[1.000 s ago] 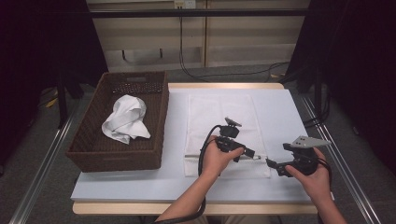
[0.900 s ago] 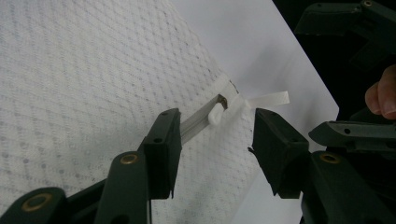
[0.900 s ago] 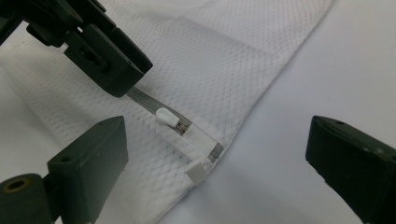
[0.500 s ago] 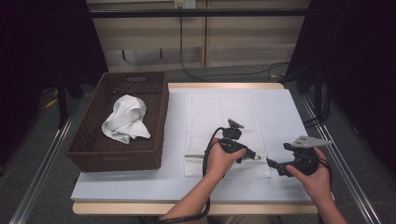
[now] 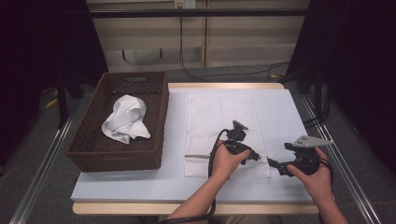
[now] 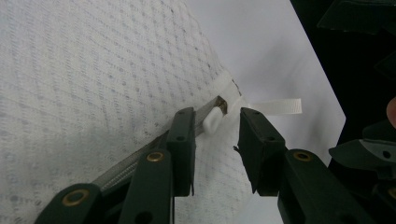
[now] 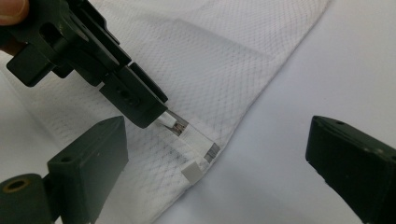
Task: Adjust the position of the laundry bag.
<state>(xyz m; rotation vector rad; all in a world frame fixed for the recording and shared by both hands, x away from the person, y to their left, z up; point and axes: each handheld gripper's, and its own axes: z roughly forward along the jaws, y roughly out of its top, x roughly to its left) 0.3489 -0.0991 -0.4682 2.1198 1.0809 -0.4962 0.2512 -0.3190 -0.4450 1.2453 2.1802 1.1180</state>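
A white mesh bag [image 5: 219, 116] lies flat on the table with its zip along the near edge. My left gripper [image 5: 258, 157] is at the zip's right end. In the left gripper view its jaws [image 6: 217, 140] have just been closing and straddle the white zip pull [image 6: 212, 122], which rests against one pad with a gap to the other. My right gripper [image 5: 276, 164] points left at the bag's near right corner. Its jaws [image 7: 219, 140] are wide open around that corner and touch nothing. The left gripper [image 7: 140, 100] sits just beyond them.
A brown wicker basket [image 5: 88, 154] stands on the left of the white table [image 5: 280, 107], with a crumpled white cloth [image 5: 125, 119] inside. A short white ribbon loop [image 6: 275, 106] sticks out of the bag's corner. Metal rails run along both table sides.
The left gripper has edged slightly to the right along the zip. The right hand has kept still.
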